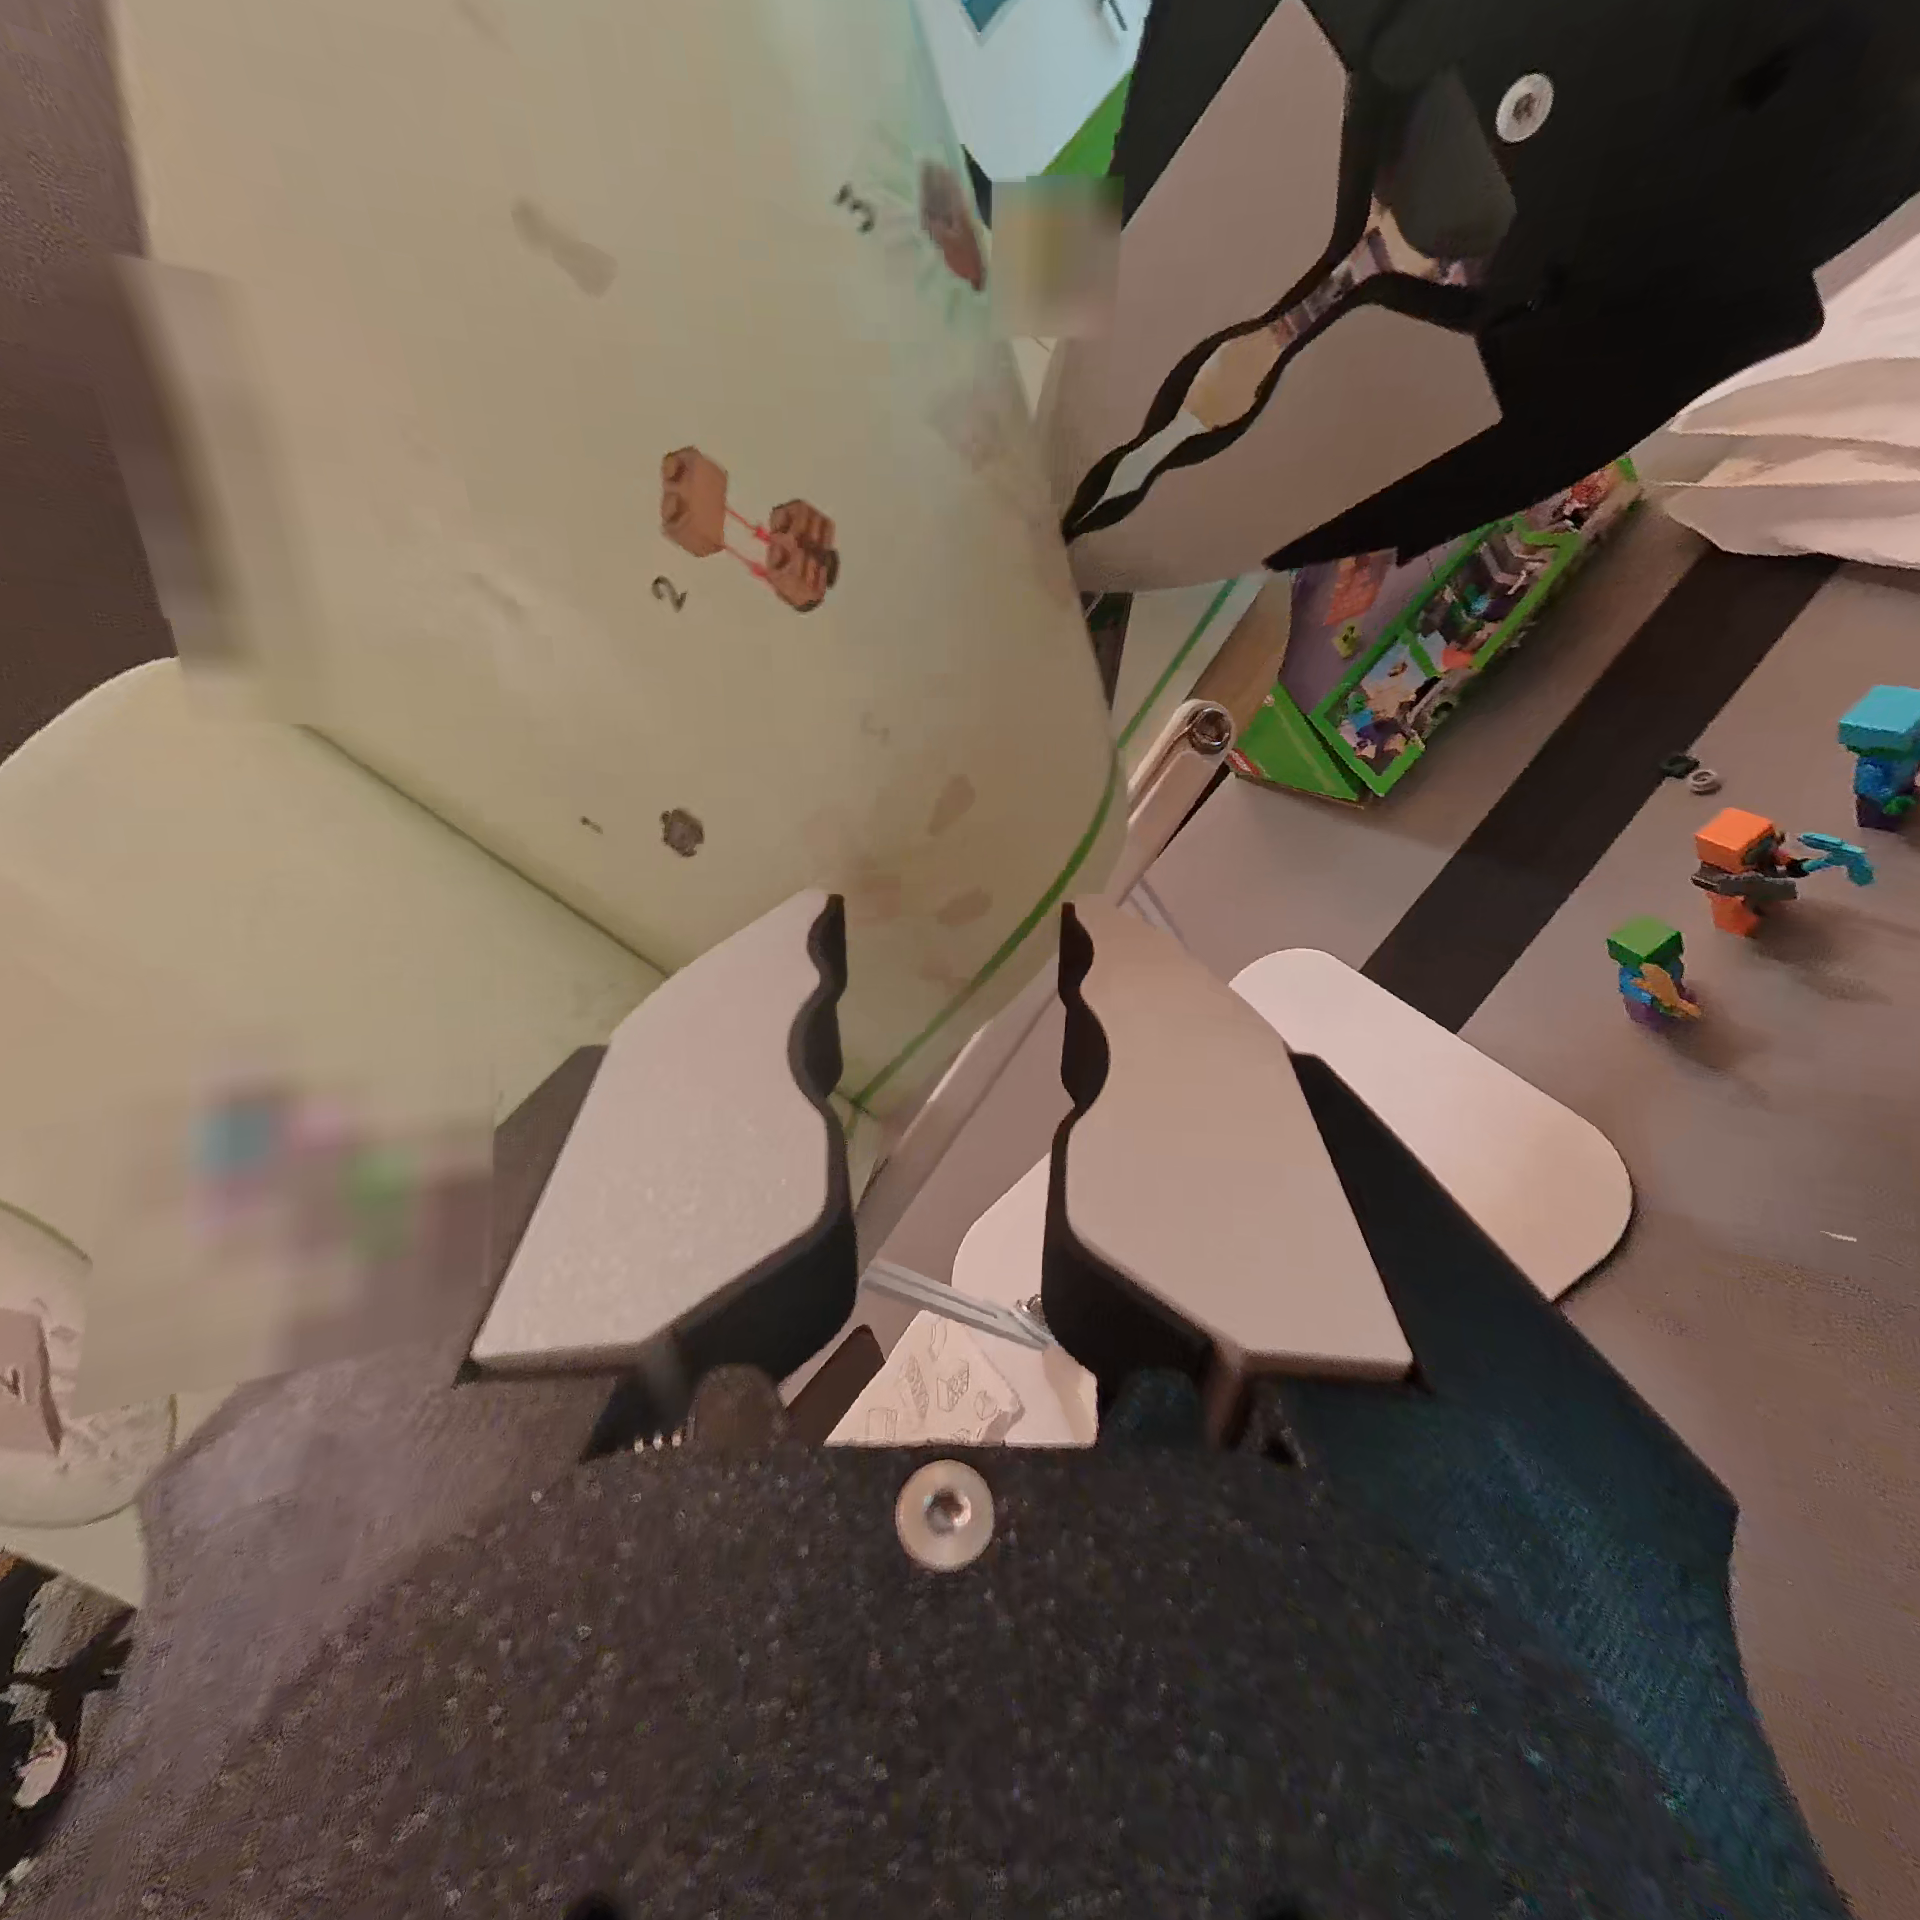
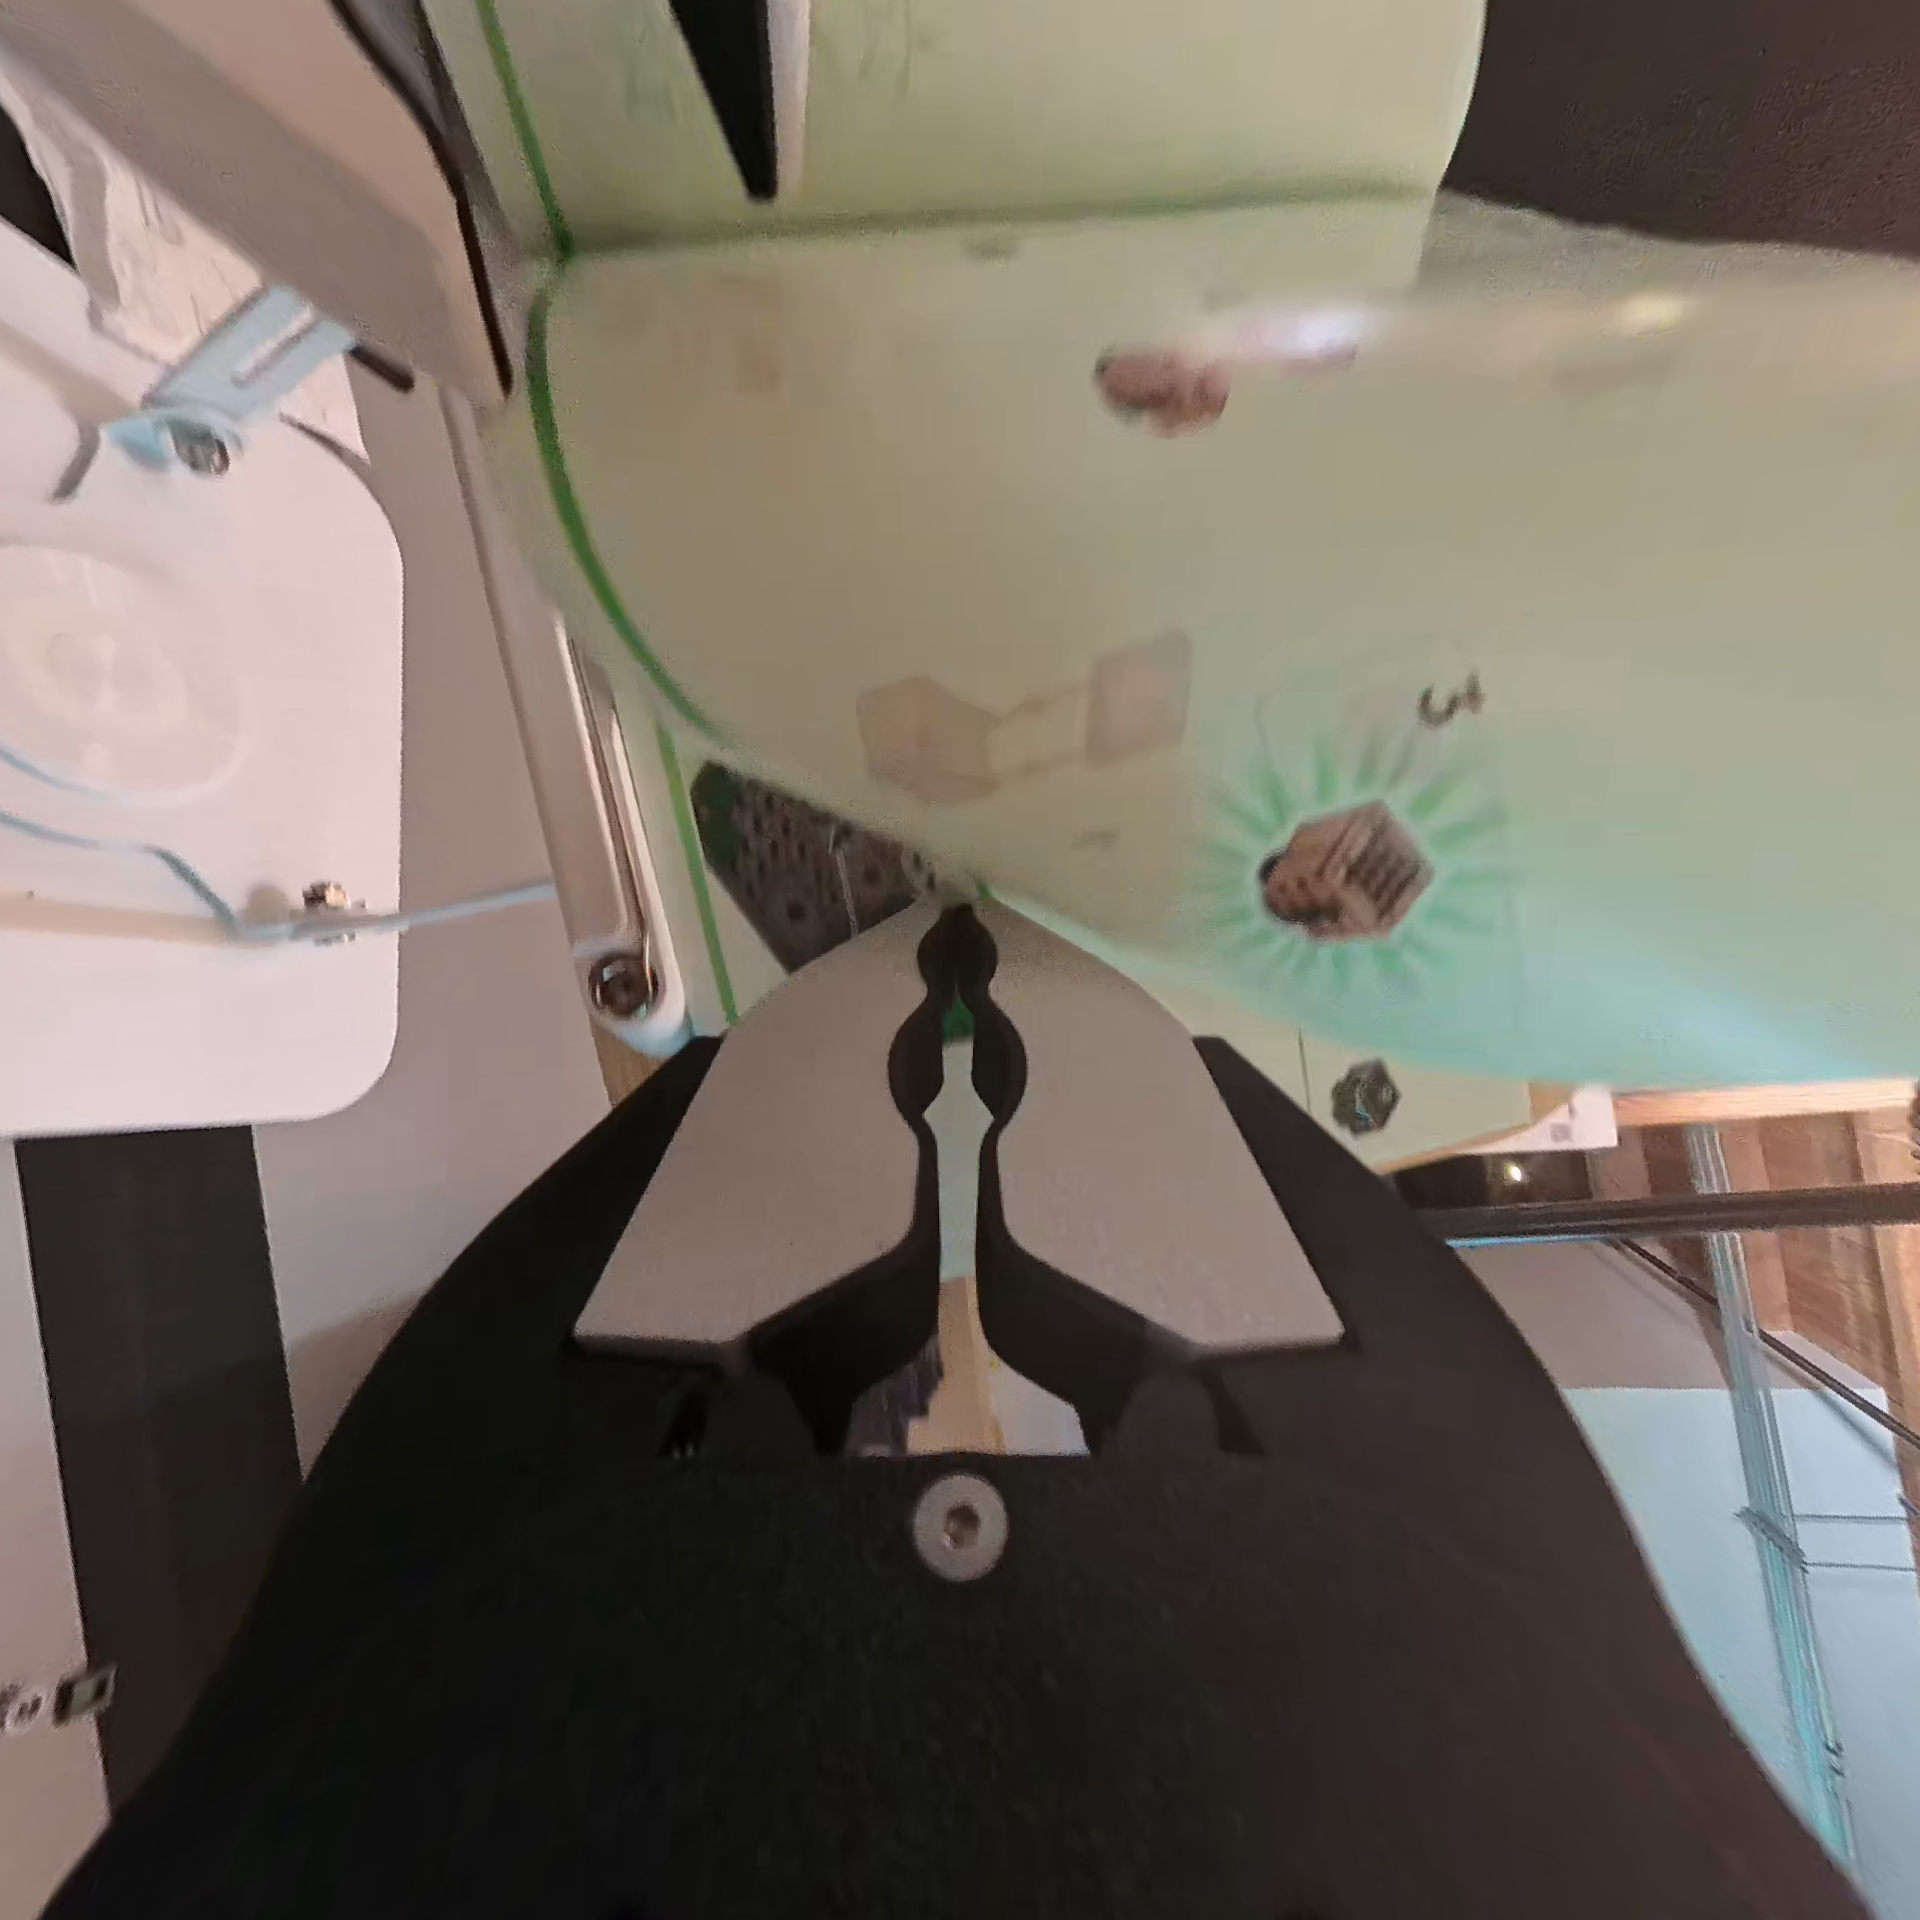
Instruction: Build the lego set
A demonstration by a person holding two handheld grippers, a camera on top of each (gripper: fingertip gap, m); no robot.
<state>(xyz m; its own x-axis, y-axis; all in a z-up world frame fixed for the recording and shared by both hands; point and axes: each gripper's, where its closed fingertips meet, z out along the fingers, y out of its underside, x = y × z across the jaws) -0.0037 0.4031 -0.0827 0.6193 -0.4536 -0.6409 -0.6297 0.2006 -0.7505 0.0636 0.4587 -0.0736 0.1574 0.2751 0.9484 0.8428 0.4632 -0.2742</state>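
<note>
The right gripper pinches the corner of a page of the pale green instruction booklet, lifting it in a curl. The left gripper hangs with its jaws apart, empty, just before the booklet. On the grey table lie the green lego box, contents hidden, and 3 minifigures.

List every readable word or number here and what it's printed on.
I don't quote writing.
On the pale green paper instruction booklet: step numerals beside brick diagrams.
On the green cardboard set box: print too small to read.
On the white paper slip: only brick drawings.
</note>
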